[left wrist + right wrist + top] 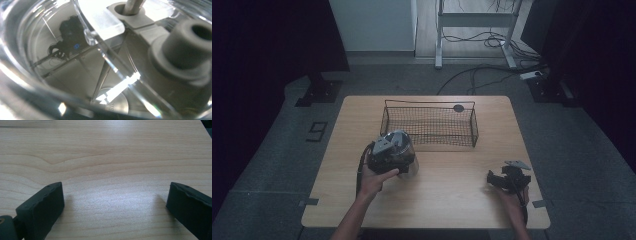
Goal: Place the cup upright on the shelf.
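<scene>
In the high view my left gripper [396, 156] sits in front of the basket, with a hand under it. A clear round container [408, 159] is at its front, and it looks shut on it. The left gripper view is pressed up against the container's clear wall [50, 82]. Grey parts [185, 52] and a metal disc [112, 102] show through the wall, and the jaws themselves are hidden. My right gripper [495, 179] rests near the table's right front. It stands open [115, 202] over bare wood with nothing between its jaws.
A black wire basket [430, 103] stands at the back middle of the wooden table [447, 205], and it looks empty. Table edges lie close to the right gripper. Cables and a desk frame [472, 20] lie on the floor beyond.
</scene>
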Tool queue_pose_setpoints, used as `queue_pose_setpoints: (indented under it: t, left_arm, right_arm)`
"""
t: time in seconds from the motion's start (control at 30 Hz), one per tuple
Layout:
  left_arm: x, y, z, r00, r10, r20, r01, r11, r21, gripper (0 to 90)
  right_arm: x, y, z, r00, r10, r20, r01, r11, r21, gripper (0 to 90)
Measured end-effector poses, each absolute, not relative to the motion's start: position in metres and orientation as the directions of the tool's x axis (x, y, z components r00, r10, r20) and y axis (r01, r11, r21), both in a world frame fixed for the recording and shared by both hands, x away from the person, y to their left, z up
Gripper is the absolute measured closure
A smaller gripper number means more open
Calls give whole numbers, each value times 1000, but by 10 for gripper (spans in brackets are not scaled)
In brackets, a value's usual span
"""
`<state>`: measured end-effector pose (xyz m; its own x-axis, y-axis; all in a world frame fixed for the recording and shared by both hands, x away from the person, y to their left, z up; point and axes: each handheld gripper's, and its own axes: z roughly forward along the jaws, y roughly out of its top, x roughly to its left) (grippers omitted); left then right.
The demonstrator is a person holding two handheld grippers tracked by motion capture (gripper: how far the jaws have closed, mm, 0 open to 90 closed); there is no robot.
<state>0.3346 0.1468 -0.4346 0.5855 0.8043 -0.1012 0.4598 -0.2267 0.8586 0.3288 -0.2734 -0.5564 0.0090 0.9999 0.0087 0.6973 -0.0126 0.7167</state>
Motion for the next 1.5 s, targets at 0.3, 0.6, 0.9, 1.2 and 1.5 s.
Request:
queue_pose_setpoints:
  t: [0.3,0.6,0.9,1.2,1.5]
  left_arm:
    - [339,147,-431,579,809,-102,462,-223,859,38]
    - [346,149,-428,571,812,-116,469,-208,858,38]
    - [350,145,-423,576,811,-103,458,-216,862,38]
    - [351,140,-415,583,807,-88,443,-226,868,38]
    - [352,137,-405,584,809,-71,430,-233,872,38]
  right_arm:
    - [329,-273,-556,9,1000,9,697,-12,717,11]
    - [329,-273,-556,9,1000,9,697,-12,717,11]
    - [329,-273,-556,9,1000,9,697,-12,717,11]
    - [329,-273,-556,10,1000,10,697,-14,717,11]
    - [329,-273,-556,9,1000,8,696,-12,718,11]
